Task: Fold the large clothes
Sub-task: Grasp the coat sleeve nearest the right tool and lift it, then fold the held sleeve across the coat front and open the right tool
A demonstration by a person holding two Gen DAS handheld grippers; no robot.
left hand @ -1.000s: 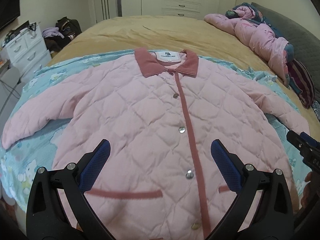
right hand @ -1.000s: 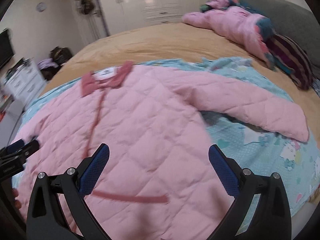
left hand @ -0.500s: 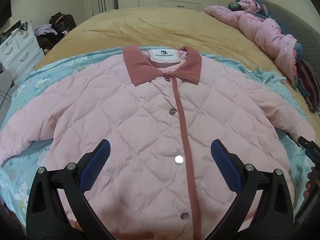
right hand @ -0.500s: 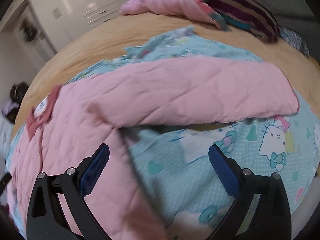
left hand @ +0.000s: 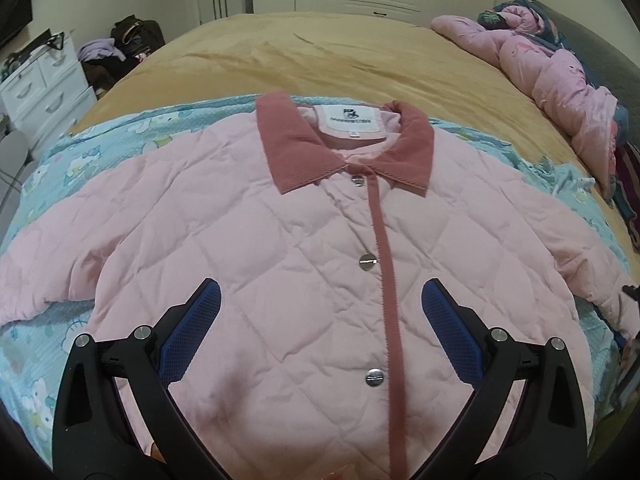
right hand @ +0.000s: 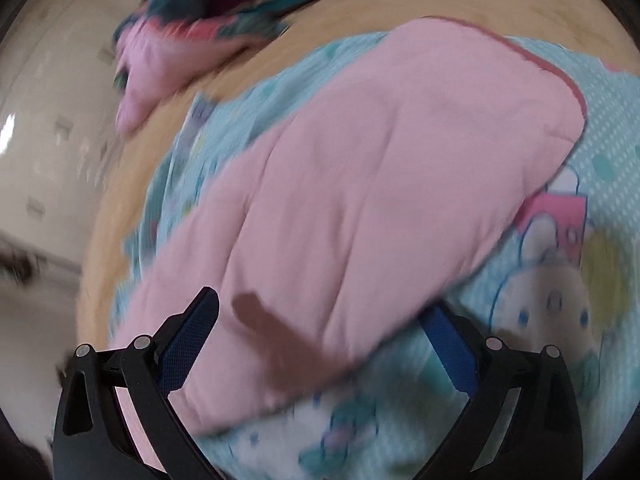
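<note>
The right gripper (right hand: pixel 320 336) has swung closer over the sleeve, fingers spread; the left gripper (left hand: pixel 320 320) likewise released above the buttoned, flat pink quilted jacket (left hand: pixel 280 248).

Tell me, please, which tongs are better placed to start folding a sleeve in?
Right, probably. The right tongs are open and straddle a sleeve of the jacket, which fills the blurred right wrist view. The left tongs, also open, hover over the buttoned front, away from either sleeve.
</note>
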